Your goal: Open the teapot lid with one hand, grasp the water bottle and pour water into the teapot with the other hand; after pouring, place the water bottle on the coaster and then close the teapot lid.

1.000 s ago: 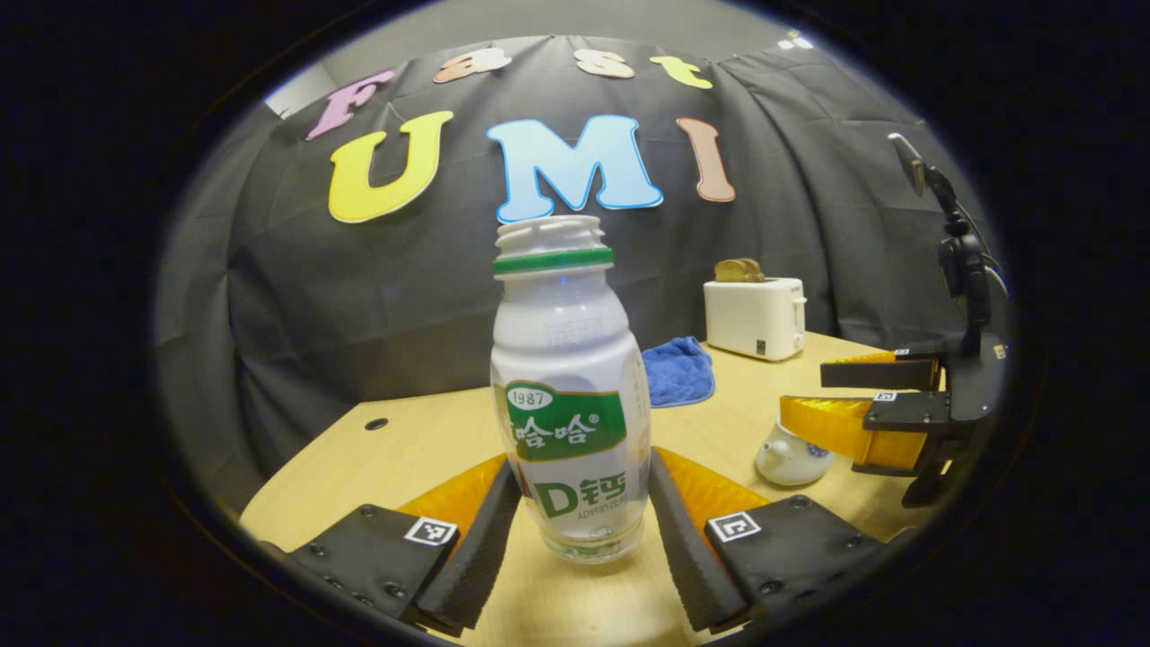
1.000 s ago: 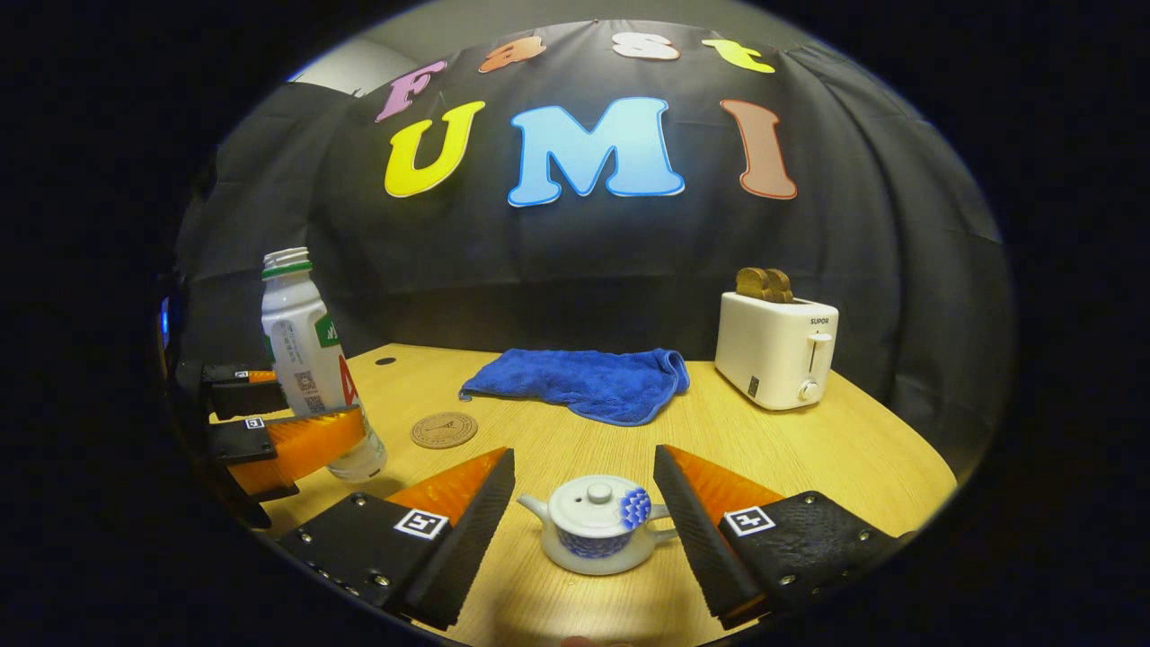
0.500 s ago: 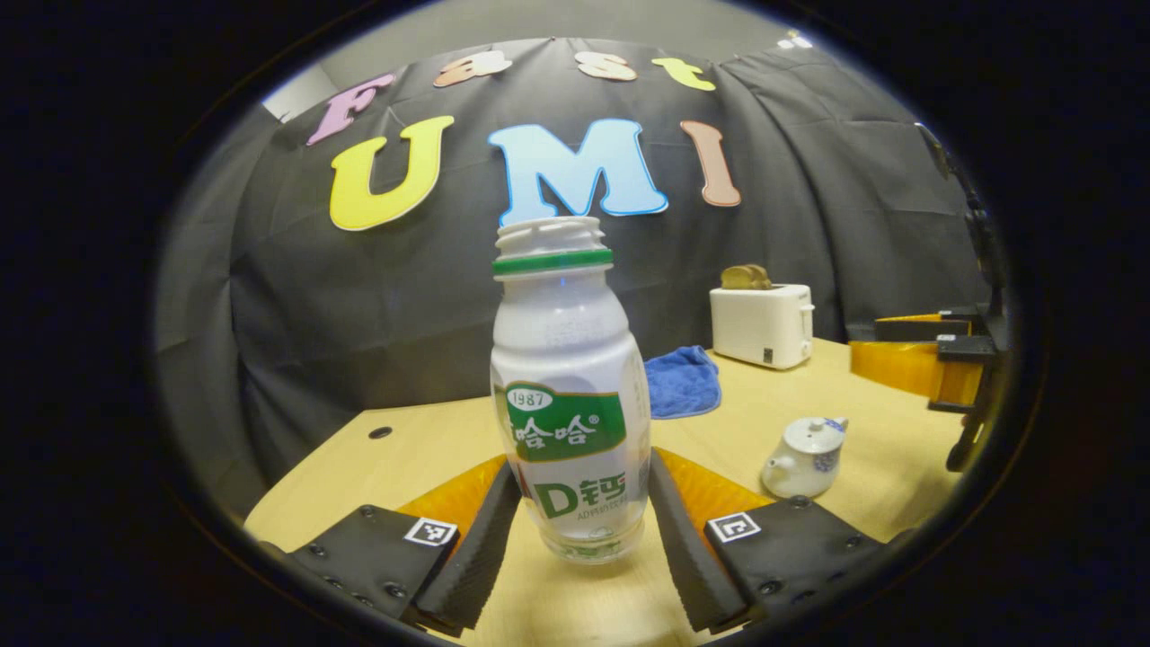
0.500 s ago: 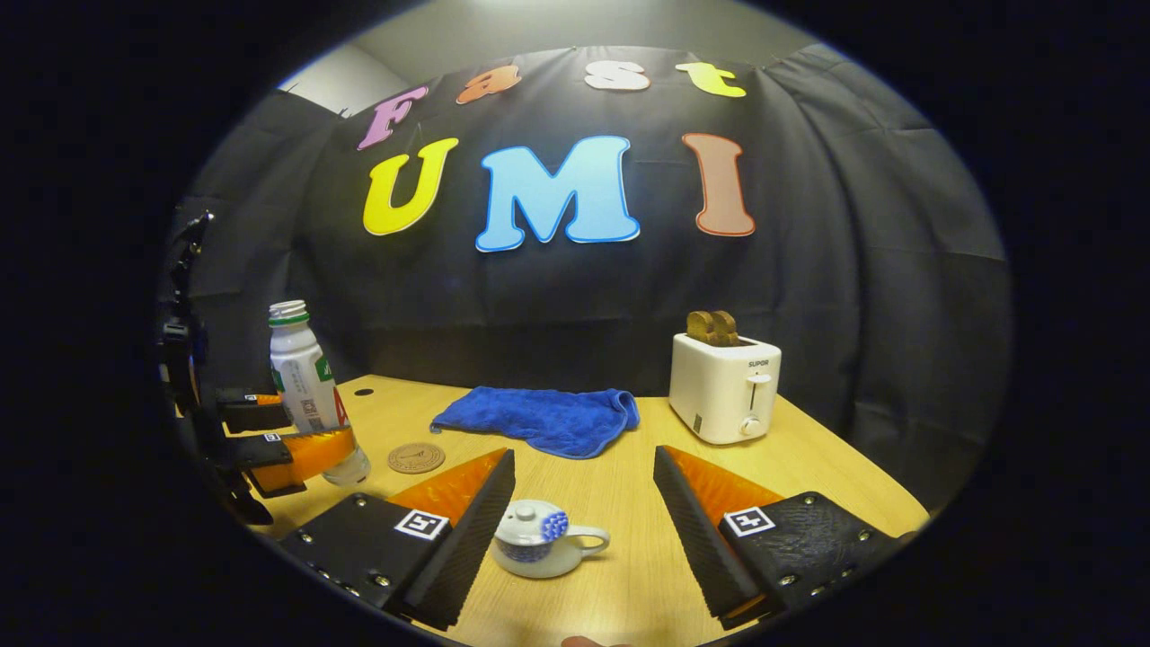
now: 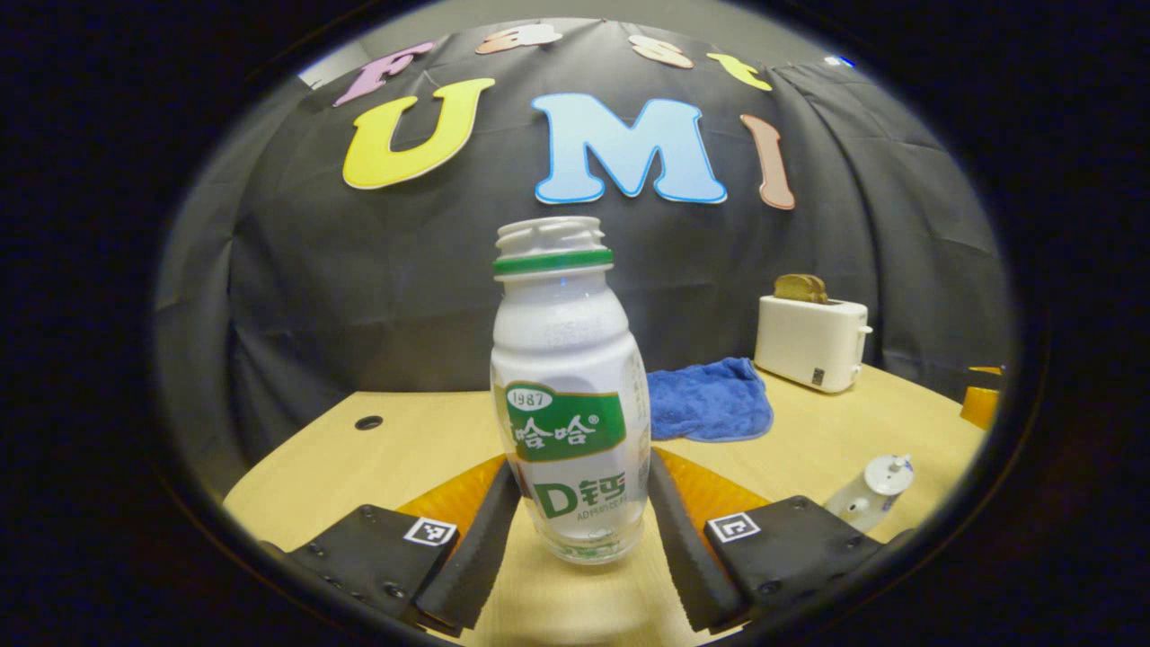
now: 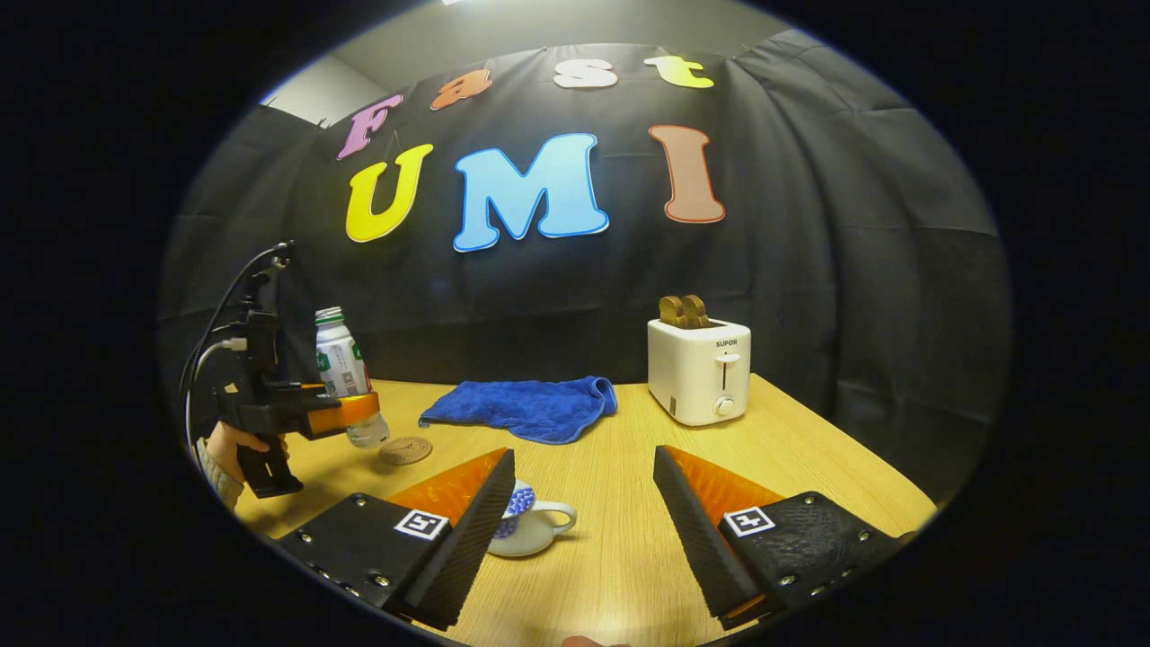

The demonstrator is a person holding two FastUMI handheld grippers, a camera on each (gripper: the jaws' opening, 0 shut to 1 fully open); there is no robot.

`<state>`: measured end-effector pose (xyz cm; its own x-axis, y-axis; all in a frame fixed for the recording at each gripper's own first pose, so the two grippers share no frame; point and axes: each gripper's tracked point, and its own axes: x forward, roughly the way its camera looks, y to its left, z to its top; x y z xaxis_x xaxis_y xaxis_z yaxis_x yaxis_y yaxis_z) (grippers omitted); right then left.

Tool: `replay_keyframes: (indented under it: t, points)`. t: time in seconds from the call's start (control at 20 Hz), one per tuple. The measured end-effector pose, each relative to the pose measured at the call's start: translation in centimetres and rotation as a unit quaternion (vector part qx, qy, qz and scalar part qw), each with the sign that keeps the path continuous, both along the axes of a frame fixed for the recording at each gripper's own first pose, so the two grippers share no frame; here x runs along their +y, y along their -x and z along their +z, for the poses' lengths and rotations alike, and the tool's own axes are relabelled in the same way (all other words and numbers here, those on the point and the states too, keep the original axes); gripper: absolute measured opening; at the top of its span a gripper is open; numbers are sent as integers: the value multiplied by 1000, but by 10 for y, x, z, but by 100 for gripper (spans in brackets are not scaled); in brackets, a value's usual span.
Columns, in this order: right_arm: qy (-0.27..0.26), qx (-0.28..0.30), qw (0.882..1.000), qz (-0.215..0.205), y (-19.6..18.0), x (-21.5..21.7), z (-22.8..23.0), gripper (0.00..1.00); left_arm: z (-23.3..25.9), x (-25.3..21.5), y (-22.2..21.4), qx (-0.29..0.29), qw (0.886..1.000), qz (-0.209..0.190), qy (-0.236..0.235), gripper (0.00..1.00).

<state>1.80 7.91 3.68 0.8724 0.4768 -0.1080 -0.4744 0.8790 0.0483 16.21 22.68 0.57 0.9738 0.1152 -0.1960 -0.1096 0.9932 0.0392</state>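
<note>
An uncapped white bottle (image 5: 570, 404) with a green label stands upright between the fingers of my left gripper (image 5: 579, 530), which is shut on its lower body. In the right gripper view the same bottle (image 6: 346, 377) is small at the left, held in the left gripper (image 6: 337, 411) just beside the round brown coaster (image 6: 404, 449). The white teapot (image 5: 870, 490) with blue pattern has its lid on. My right gripper (image 6: 584, 512) is open, holding nothing. The teapot (image 6: 539, 526) sits partly hidden behind its left finger.
A blue towel (image 6: 526, 409) lies at the back of the wooden table (image 6: 629, 575). A white toaster (image 6: 701, 368) with bread stands to its right. A hand (image 6: 229, 445) holds the left gripper's handle. A cable hole (image 5: 368, 422) marks the table's far left.
My right gripper has drawn back from the teapot, which slid from between its fingers to behind its left finger. My left gripper keeps the bottle and its view has swung left.
</note>
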Motion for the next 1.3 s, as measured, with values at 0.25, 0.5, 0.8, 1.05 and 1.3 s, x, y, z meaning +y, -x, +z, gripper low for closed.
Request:
replay_keyframes:
  t: [0.25,0.5,0.8,1.05,1.3]
  points:
    - [0,10,1000,-1,-4,-2,-10,96,-12,-2,-42,1,1000,-15,-20,86]
    - [3,17,1000,-4,-7,-6,-17,96,-35,3,-54,25,999,-23,-27,92]
    - [1,23,1000,-7,-11,-8,-22,96,-51,7,-61,36,999,-20,-12,92]
    - [2,25,1000,-4,-11,-4,-25,96,-62,7,-64,40,999,-18,-7,90]
    - [5,25,1000,-1,-10,-1,-27,96,-63,11,-52,38,999,-5,27,100]
